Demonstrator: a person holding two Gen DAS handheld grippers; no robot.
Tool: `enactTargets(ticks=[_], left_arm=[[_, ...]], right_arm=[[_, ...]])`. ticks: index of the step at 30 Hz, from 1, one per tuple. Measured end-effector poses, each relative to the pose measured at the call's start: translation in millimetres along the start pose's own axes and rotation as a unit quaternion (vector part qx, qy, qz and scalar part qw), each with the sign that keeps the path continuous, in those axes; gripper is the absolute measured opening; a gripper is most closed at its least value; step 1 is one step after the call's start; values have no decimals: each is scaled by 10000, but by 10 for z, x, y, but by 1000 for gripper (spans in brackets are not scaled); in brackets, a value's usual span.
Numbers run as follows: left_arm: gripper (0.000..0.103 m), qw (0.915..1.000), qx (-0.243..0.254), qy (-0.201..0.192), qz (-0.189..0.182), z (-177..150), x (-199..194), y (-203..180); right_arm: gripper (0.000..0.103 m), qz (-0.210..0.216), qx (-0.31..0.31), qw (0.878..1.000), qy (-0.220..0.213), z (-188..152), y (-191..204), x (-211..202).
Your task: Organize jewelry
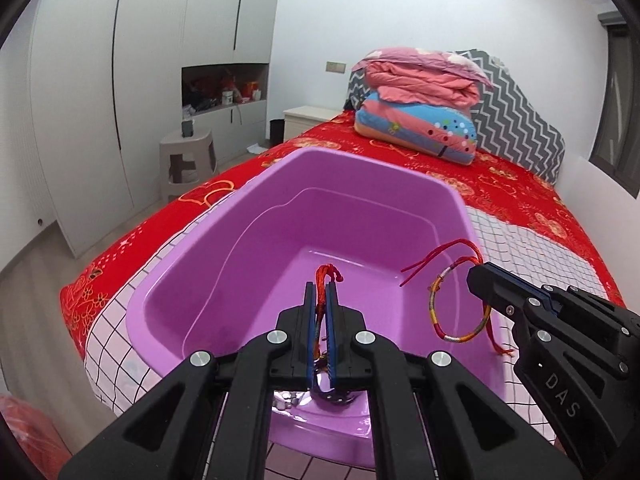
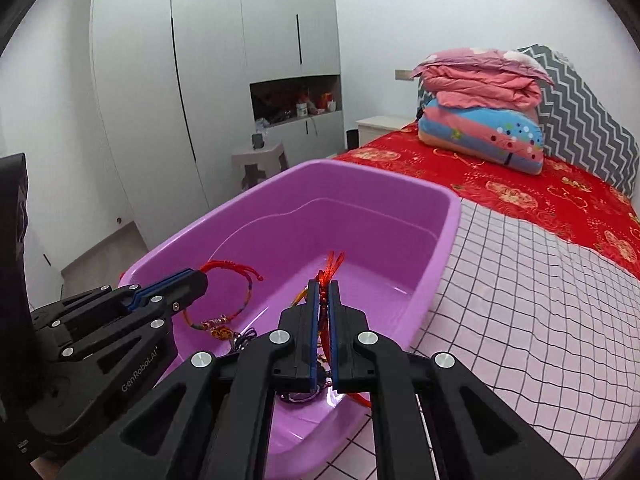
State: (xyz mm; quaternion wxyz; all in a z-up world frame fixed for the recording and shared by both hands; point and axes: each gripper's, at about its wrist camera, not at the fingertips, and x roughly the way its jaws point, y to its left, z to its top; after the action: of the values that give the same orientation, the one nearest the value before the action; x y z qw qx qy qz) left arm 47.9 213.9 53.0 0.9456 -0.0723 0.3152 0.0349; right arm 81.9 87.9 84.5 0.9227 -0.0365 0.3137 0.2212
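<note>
Bed: red floral sheet (image 1: 520, 184) covered the far part; a pink checked cloth (image 2: 520, 300) covered the near part.
Purple tub (image 1: 256, 216): stood on the checked cloth, close to the bed's left edge; its floor looked bare apart from what hung into it.
Left tongs (image 1: 321, 292): held over the tub's near end, pressed together on a red-cord bracelet (image 2: 224, 296).
Red-cord bracelet: loop hung free below the left tongs inside the tub, with small charms at its lowest point; whether they touched the tub wall could not be told.
Right tongs (image 2: 323, 292): held over the tub's near right side, pressed together on a multicolour braided bracelet (image 1: 460, 308).
Multicolour braided bracelet: pinched at its red knotted end; loop hung in the air above the tub's right rim, loose red cord ends trailing out.
Folded quilts (image 1: 424, 104): pink one stacked on a blue patterned one, at the far end of the bed against a grey zigzag cushion (image 1: 520, 120).
Wardrobe (image 1: 120, 80): white, along the left wall.
</note>
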Motion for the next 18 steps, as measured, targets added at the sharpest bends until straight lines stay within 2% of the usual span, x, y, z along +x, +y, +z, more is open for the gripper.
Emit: enactTargets(ticks=[8,9,10,11,12,13,14,18], left_arm=[[6,9990,-223,264,278,-59,190,153],[8,9985,-271,294,367,-58,202,175],[12,9980,-313,331,428,-54,210,198],[31,9975,-363,362,486,-48,213,227],[58,9971,-404,348,548,-44,199,246],[71,9967,-437,270,622,-38,162,257],[83,9962,-479,117,722,-35,104,274],[86,9955,-470,116,812,-23,58,280]], right_arm=[[5,-93,-136,9995,267,-4,40,274],[6,-117,-149,9994,295,-7,19,295],[11,-146,-158,9992,323,-12,14,313],[21,-185,-159,9991,332,-17,4,324],[27,-214,-147,9992,303,-18,-10,318],[33,-230,-130,9993,268,-29,-18,297],[35,-248,-116,9993,236,-31,-30,280],[35,-343,-27,9992,203,-54,-102,227]])
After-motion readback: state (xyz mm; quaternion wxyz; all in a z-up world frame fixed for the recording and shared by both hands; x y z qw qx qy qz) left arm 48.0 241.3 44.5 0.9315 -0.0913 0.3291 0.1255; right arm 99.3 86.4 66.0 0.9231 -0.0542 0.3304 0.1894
